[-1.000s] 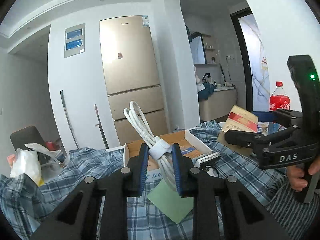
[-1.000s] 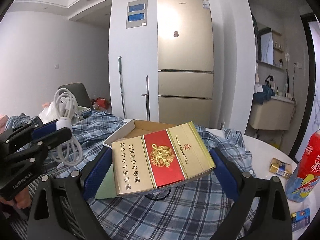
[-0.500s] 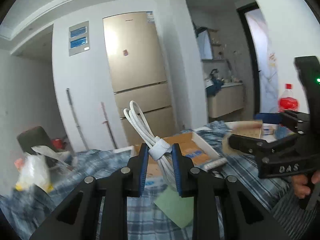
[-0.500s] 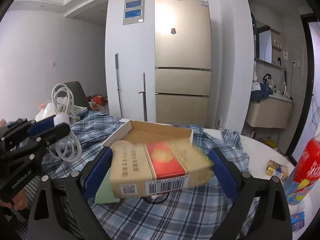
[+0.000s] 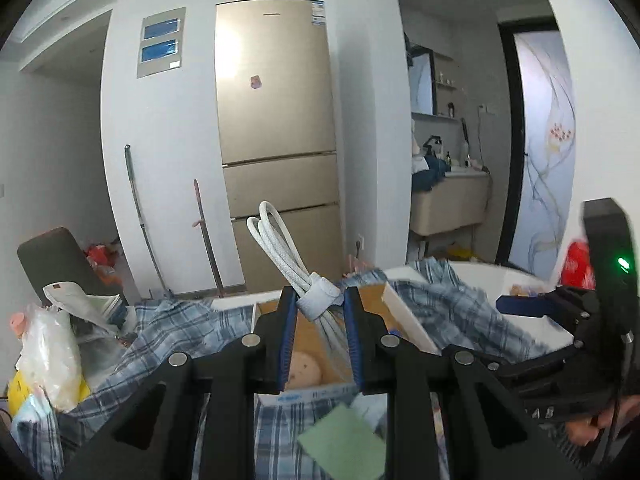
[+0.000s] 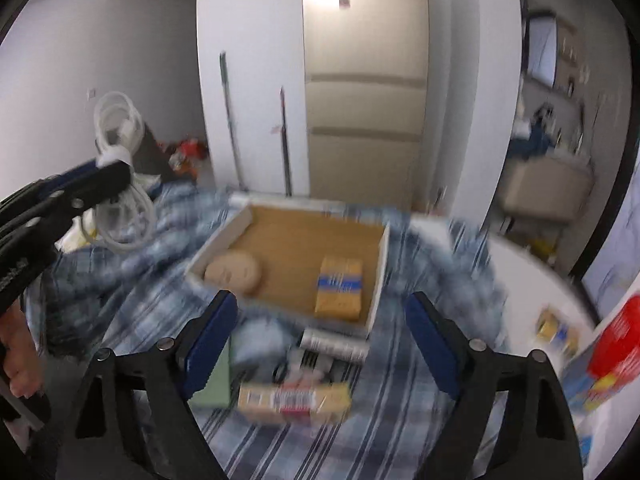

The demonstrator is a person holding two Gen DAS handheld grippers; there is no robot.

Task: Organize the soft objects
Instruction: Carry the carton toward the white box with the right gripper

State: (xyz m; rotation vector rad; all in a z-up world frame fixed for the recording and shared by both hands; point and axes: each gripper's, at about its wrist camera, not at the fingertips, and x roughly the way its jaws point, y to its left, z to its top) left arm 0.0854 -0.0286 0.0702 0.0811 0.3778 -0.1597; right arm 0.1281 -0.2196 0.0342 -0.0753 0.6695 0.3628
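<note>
A: Left wrist view, item one?

B: Coiled white cable [image 5: 280, 248], bundled by a pale strap [image 5: 322, 300]. My left gripper [image 5: 320, 340] has its jaws drawn narrow and clamped on the bundle at the strap, the loops standing up and tilted left above the fingertips. The cable hangs over the open cardboard box [image 5: 404, 320], which sits on the plaid cloth [image 5: 180, 328].

A: Handling?

B: Light and limp, I judge; the braid looks grippy. The strap is the best hold, since it keeps the loops from spilling. The gripper points slightly downward.

A: Anything else there?

B: My right gripper [image 5: 516, 306] at the right edge, seen side-on, with part of my hand [image 5: 580, 432] on its handle.

A: Right wrist view?

B: My right gripper [image 6: 322, 344] stands wide with nothing between its blue pads [image 6: 210, 332]; the jaws have just been closing a little. It is tilted down over the cloth. Below lies a gold-and-red carton [image 6: 294, 398], blurred, free of the pads. Beyond is the box [image 6: 380, 280], holding a round tan pad [image 6: 234, 272] and a yellow packet [image 6: 340, 286].

A: And the cable from here?

B: Upper left, held in my left gripper [image 6: 108, 178], the coil [image 6: 120, 120] draped above and below the jaws.
</note>
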